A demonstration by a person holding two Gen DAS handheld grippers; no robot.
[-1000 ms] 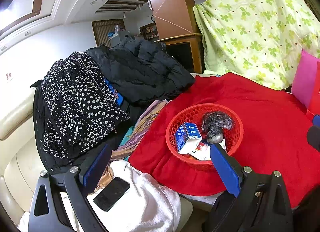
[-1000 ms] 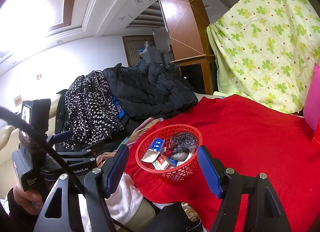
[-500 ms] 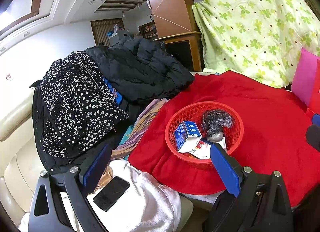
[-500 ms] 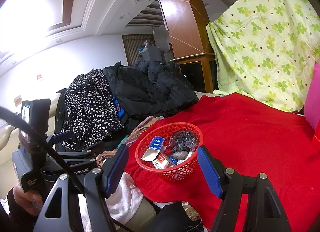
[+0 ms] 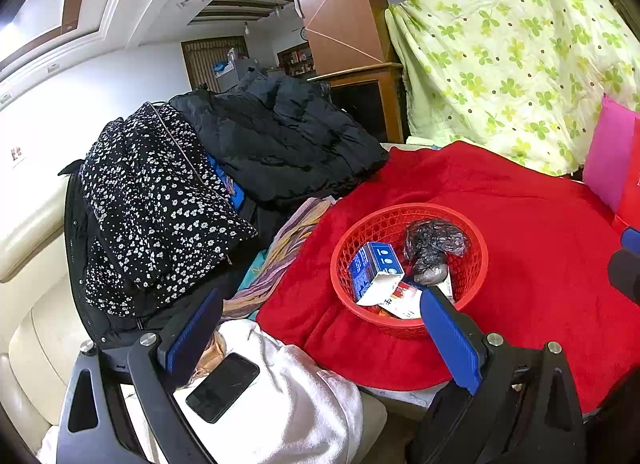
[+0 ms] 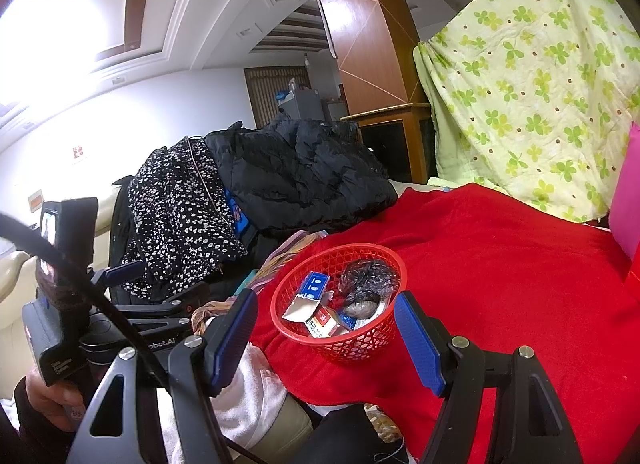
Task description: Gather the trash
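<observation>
A red mesh basket (image 5: 476, 260) (image 6: 360, 340) sits on a red blanket (image 5: 540, 232) (image 6: 500, 264). Inside lie a blue-and-white carton (image 5: 374, 268) (image 6: 310, 290), a crumpled black plastic bag (image 5: 434, 242) (image 6: 366, 280) and a red-and-white packet (image 5: 402, 298) (image 6: 322, 322). My left gripper (image 5: 320, 334) is open and empty, held back from the basket's near left side. My right gripper (image 6: 326, 338) is open and empty, with the basket between its fingers in view but farther off. The left gripper body (image 6: 120, 312) shows at the right wrist view's left.
A black phone (image 5: 222, 386) lies on a white towel (image 5: 300, 404) near my left fingers. A black floral garment (image 5: 160, 200) and black padded jacket (image 5: 288, 140) are heaped on a cream sofa (image 5: 28, 224). A green clover-print sheet (image 5: 520, 56) and pink cushion (image 5: 608, 160) stand behind.
Both views have shifted very slightly; the basket sits marginally higher in frame. Both grippers stay open and empty.
</observation>
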